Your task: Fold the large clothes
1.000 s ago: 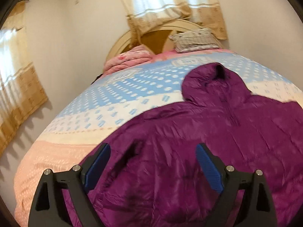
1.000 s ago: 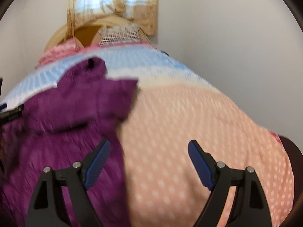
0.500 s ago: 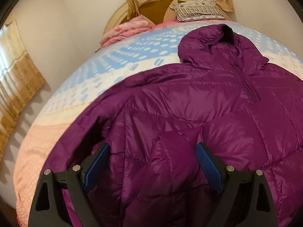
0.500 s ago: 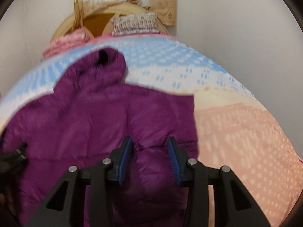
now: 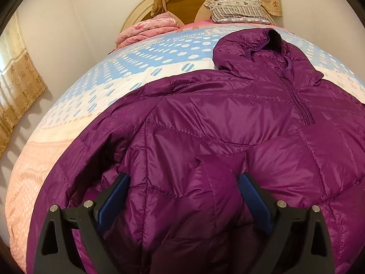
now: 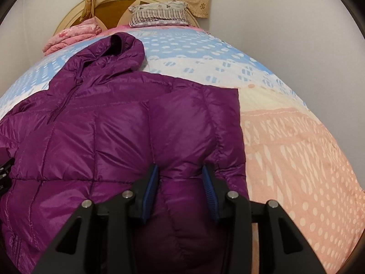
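Both views are sharp and evenly lit — soft daylight glows through the curtain (image 5: 16, 84) at left, casting scalloped shadows on the wall (image 5: 75, 32). The purple jacket (image 5: 228, 118) shows mild sheen; fisheye bending and dark vignetting mark every corner.

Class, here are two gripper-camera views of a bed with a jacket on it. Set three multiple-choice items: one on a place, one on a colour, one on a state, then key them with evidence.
1. Where does the jacket's hood point?
A. toward the headboard
B. toward the bed's foot
C. off the bed's side

2. What colour is the jacket?
A. black
B. purple
C. green

3. How is the right gripper?
A. wide open, apart from the fabric
B. out of view
C. closed in on a puffy fold of the jacket

Key: 1 A, the hood lies nearest the striped pillow. 2 B, the quilted shell is purple throughout. 3 C, its blue pads press a fold from both sides, while the left gripper stands wide.
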### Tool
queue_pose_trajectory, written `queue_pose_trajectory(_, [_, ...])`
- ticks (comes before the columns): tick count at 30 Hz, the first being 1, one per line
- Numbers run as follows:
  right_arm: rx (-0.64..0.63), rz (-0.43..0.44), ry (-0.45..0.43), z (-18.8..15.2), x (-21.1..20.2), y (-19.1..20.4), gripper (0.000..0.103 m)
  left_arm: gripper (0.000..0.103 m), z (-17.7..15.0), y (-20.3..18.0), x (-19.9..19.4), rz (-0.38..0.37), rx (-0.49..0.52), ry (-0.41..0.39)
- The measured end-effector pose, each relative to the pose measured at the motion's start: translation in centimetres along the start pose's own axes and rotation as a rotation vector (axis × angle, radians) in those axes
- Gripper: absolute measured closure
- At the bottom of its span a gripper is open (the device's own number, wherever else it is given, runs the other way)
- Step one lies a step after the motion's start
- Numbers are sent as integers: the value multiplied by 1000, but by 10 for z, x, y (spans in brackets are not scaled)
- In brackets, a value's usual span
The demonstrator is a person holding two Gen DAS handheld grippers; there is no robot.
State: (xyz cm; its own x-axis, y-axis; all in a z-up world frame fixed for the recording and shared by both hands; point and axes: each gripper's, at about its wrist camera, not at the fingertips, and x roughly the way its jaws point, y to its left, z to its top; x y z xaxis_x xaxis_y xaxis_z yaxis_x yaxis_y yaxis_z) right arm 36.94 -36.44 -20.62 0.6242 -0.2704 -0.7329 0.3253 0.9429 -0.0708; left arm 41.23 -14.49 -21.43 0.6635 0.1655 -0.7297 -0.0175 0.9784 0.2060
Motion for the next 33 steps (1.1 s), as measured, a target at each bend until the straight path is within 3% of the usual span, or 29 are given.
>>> queue_pose_trajectory(23, [-95, -96, 20, 5, 2, 18, 58, 4, -1, 5, 2, -13, -23, 6])
queue_pose_trajectory(25, [-93, -102, 33, 11, -6, 20, 52, 3, 0, 6, 3, -21, -30, 10])
queue_pose_trajectory(27, [-48, -36, -16, 16, -30, 25, 32, 3, -1, 7, 4, -24, -34, 12])
queue_pose_trajectory(28, [-53, -19, -36, 15, -38, 32, 28, 3, -1, 8, 4, -26, -35, 13])
queue_pose_trajectory(31, [-127, 20, -92, 10, -61, 65, 27, 3, -1, 10, 5, -38, -45, 17])
queue_pose_trajectory(33, [-145, 85, -62, 4, -56, 81, 28, 2, -1, 11, 5, -46, -52, 19])
